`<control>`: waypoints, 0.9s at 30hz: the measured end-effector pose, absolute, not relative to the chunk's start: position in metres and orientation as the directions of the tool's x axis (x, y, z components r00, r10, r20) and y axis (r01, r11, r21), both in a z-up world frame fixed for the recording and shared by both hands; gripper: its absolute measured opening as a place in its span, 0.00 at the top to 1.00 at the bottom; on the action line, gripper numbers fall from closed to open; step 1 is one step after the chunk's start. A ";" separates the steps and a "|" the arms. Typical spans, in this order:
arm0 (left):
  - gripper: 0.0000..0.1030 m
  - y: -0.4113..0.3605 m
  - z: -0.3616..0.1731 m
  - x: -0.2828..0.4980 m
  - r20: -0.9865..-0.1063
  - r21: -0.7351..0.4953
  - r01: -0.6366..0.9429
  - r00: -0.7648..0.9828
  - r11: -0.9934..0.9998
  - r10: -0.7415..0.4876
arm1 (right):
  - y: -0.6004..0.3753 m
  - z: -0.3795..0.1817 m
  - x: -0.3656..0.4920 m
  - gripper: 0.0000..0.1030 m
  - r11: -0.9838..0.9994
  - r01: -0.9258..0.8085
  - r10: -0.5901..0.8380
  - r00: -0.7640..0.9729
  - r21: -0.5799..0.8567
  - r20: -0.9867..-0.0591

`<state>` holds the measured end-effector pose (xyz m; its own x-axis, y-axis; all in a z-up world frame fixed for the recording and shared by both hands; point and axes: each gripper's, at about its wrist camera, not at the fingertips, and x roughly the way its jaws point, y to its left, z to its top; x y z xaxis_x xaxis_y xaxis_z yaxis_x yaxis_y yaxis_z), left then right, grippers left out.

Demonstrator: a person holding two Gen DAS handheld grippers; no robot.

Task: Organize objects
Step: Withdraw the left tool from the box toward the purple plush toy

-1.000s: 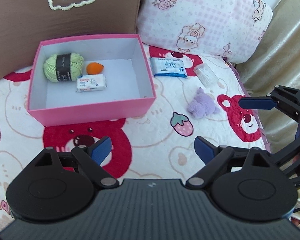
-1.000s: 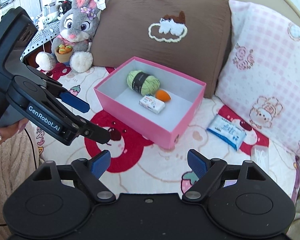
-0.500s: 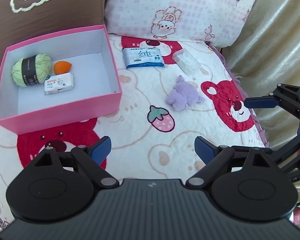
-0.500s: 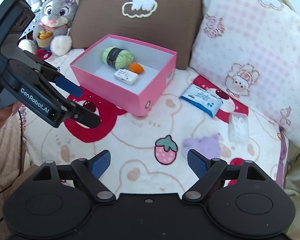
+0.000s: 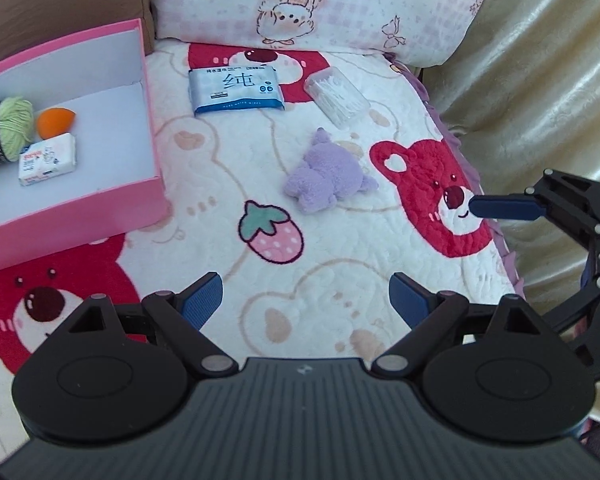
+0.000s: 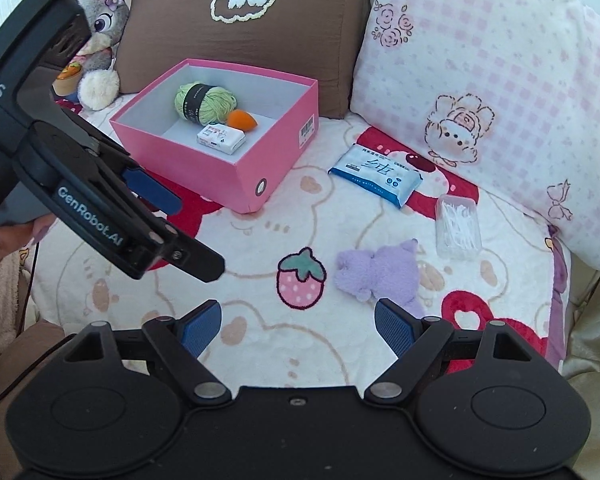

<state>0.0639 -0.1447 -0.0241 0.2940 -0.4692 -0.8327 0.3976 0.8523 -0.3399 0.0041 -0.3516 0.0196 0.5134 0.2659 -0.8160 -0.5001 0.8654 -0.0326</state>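
Observation:
A pink box (image 5: 80, 216) (image 6: 276, 168) on the bed holds green yarn (image 6: 204, 100), an orange sponge (image 6: 242, 119) and a small white pack (image 6: 221, 138). On the blanket outside it lie a blue wipes pack (image 5: 236, 90) (image 6: 376, 174), a clear box of cotton swabs (image 5: 336, 94) (image 6: 458, 226) and a purple plush (image 5: 326, 178) (image 6: 374, 270). My left gripper (image 5: 306, 300) hovers open over the blanket, short of the plush. My right gripper (image 6: 298, 320) is open too, its right finger just in front of the plush. Both hold nothing.
A brown pillow (image 6: 240, 24) and a pink checked pillow (image 6: 492, 92) stand behind the box. A grey rabbit plush (image 6: 96, 40) sits at the back left. Beige fabric (image 5: 540, 80) borders the blanket's right edge. A hand (image 6: 4, 240) holds the left gripper's body (image 6: 80, 200).
Both grippers have swung right and lower, away from the pink box and towards the purple plush, wipes and swab box. Their jaws stayed open.

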 end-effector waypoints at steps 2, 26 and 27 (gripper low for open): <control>0.12 -0.150 -0.029 0.069 -0.830 -0.354 0.388 0.290 0.851 -0.478 | -0.353 0.014 0.007 0.16 0.865 -0.501 0.270 0.532 -0.041 -0.803; 0.16 -0.177 -0.109 0.117 -0.795 -0.449 0.300 0.295 0.842 -0.530 | -0.380 -0.056 0.060 0.16 0.904 -0.406 0.166 0.617 -0.130 -0.769; 0.16 -0.177 -0.111 0.118 -0.790 -0.451 0.301 0.303 0.840 -0.533 | -0.382 -0.061 0.062 0.16 0.908 -0.399 0.160 0.612 -0.128 -0.774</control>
